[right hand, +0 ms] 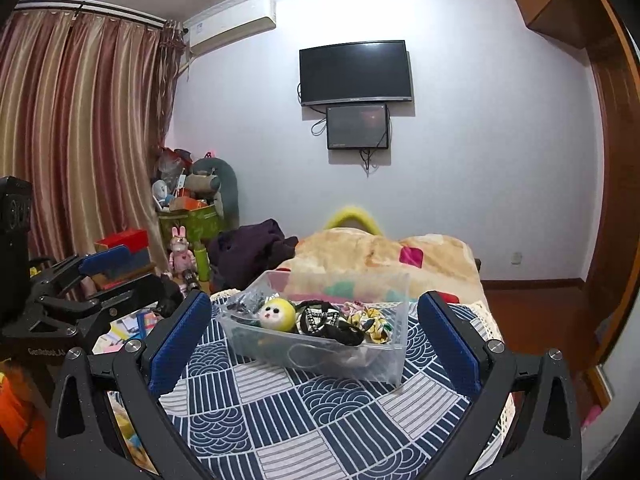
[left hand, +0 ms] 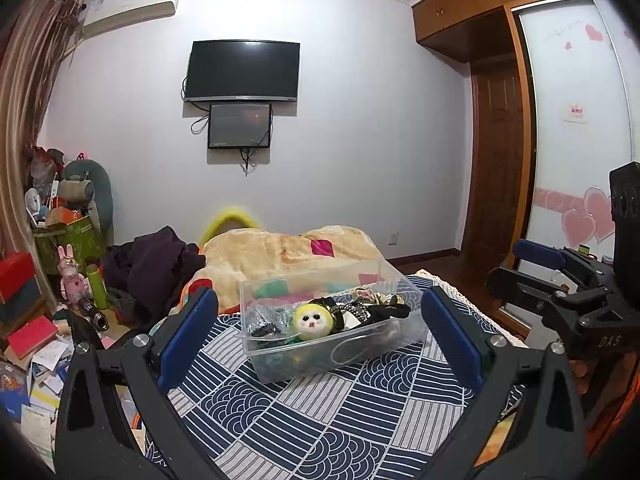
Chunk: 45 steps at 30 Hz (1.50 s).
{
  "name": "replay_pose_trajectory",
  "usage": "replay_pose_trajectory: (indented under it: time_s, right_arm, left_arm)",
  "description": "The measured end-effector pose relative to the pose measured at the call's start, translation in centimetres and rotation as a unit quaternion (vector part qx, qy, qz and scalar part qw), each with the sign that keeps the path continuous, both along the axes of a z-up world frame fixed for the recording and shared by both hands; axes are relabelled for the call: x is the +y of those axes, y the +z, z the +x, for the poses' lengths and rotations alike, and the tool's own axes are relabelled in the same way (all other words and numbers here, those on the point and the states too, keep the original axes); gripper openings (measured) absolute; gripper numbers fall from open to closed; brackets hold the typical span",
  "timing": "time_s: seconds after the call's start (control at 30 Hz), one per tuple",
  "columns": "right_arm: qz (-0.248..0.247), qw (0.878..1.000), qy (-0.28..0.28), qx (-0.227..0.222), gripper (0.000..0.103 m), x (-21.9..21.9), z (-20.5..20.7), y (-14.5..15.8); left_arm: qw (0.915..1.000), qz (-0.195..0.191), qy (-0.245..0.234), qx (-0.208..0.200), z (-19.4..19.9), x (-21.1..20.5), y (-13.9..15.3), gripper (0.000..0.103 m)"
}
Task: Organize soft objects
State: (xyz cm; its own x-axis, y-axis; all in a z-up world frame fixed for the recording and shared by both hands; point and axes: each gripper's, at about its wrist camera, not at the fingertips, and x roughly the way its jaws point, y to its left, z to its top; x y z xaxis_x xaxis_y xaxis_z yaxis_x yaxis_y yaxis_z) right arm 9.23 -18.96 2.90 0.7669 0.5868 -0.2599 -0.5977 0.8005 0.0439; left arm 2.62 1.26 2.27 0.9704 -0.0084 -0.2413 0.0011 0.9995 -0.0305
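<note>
A: Sitting where, the soft stuff?
B: Yellow plush & scrunchies in clear bin on bed. Left gripper, right gripper both spread wide, holding nothing

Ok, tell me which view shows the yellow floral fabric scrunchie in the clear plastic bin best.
Right wrist view: the yellow floral fabric scrunchie lies unobstructed by the clear plastic bin's near corner. Left wrist view shows only its edge behind black items.
</note>
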Motion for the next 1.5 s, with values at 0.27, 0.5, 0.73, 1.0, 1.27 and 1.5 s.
replay_pose_trajectory:
  time_s: [0.27, 0.5, 0.73, 1.0, 1.27, 1.5]
  right_arm:
    - [0.003, 1.000, -0.001, -0.001, 0.103, -0.09, -0.23, 0.31]
    - [0.003, 1.000, 0.000, -0.001, 0.103, -0.13, -0.31, 0.40]
    - [0.004, 1.000, -0.002, -0.001, 0.103, -0.10, -0.25, 0.34]
    - [0.006, 1.000, -0.002, 0.001, 0.103, -0.09, -0.30, 0.56]
    - [0.007, 1.000, -0.003, 0.001, 0.103, -0.15, -0.29, 0.56]
    - [0.006, 1.000, -0.004, 0.000, 0.103, -0.13, -0.30, 0.54]
  left_arm:
    - [1.0000, -0.002, -0.002, -0.001, -0.10, 0.07, 0.27, 0.103]
    - [1.0000, -0.002, -0.001, 0.000, -0.07, 0.05, 0.28, 0.103]
    - [1.0000, -0.006, -0.001, 0.001, 0.06, 0.19, 0.19, 0.103]
    - [0.9999, -0.009, -0.001, 0.005, 0.16, 0.35, 0.15, 0.103]
    - [1.0000, -0.005, -0.004, 0.001, -0.15, 0.18, 0.41, 0.103]
    - [0.9999, -0.006, -0.008, 0.000, -0.35, 0.09, 0.49, 0.103]
